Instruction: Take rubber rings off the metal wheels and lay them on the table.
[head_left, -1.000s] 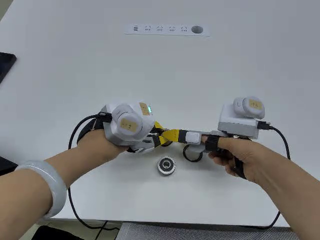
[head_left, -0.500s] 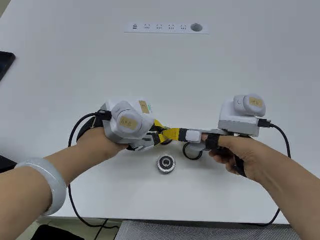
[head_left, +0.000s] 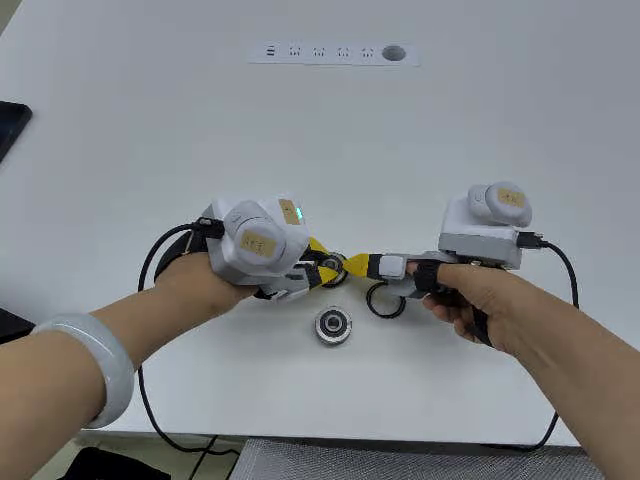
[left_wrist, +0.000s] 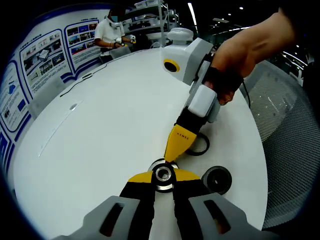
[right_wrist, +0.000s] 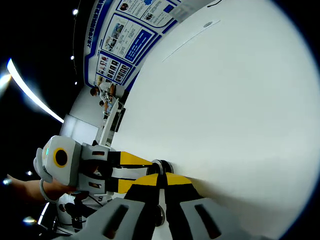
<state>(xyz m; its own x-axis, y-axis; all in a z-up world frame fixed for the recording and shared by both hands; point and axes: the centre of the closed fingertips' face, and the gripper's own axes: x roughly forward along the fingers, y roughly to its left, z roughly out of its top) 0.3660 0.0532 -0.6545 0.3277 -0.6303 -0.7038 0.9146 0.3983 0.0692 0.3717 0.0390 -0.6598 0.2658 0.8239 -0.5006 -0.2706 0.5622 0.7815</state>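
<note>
The right gripper (head_left: 357, 265) has drawn back to the right over the last second. Its jaws, pressed together, now meet only the rim of the metal wheel (head_left: 331, 267), which the left gripper (left_wrist: 161, 181) holds clamped just above the worktop (head_left: 300, 150) near its front edge. Whether rubber is caught in them I cannot tell, but this looks like the peel starting. 1 loose rubber ring (head_left: 385, 301) lies beside it, and a 2nd wheel (head_left: 333, 326) waits nearer the edge.

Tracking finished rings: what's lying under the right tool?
A loose black rubber ring lies on the table under the right tool; its upper edge is covered by the tool.
</note>
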